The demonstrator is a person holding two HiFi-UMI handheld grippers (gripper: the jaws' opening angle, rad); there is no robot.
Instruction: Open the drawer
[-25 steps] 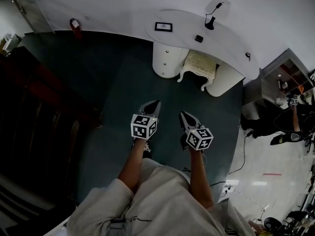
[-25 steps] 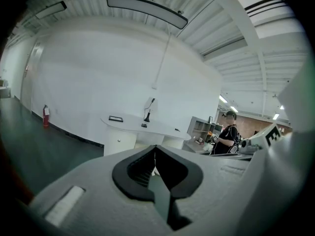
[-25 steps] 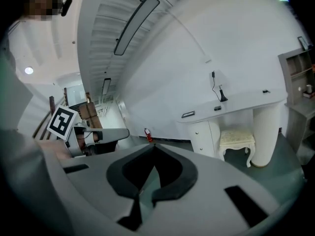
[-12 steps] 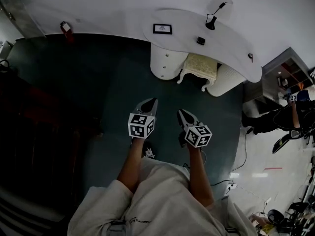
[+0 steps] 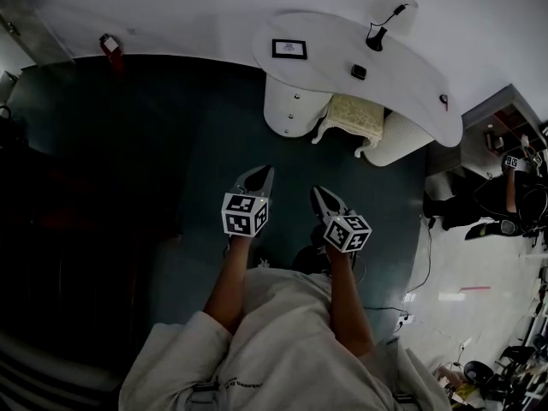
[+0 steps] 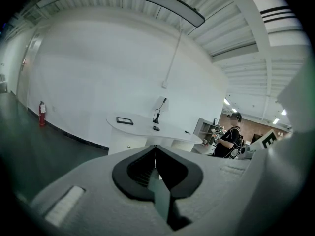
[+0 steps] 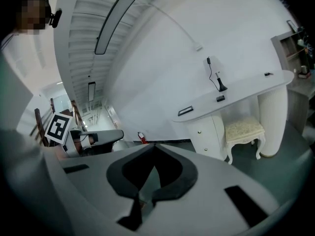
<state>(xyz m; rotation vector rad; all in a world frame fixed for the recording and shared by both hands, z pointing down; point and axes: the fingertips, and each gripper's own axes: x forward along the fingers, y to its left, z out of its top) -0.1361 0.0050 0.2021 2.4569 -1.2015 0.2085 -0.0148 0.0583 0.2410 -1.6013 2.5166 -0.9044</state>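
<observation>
Your left gripper (image 5: 260, 172) and right gripper (image 5: 319, 192) sit side by side over the dark floor (image 5: 128, 144) in the head view, both pointing toward the white desk (image 5: 342, 50). The drawer unit (image 5: 295, 101) stands under the desk's left end, well apart from both grippers, with a stool (image 5: 355, 114) just beside it.

Looking along your left gripper (image 6: 155, 149), its jaws are together with nothing between them, and the drawer unit (image 6: 123, 144) lies ahead.

Along your right gripper (image 7: 153, 149), the jaws are likewise closed and empty; the drawer unit (image 7: 206, 132) is ahead, to the right.
</observation>
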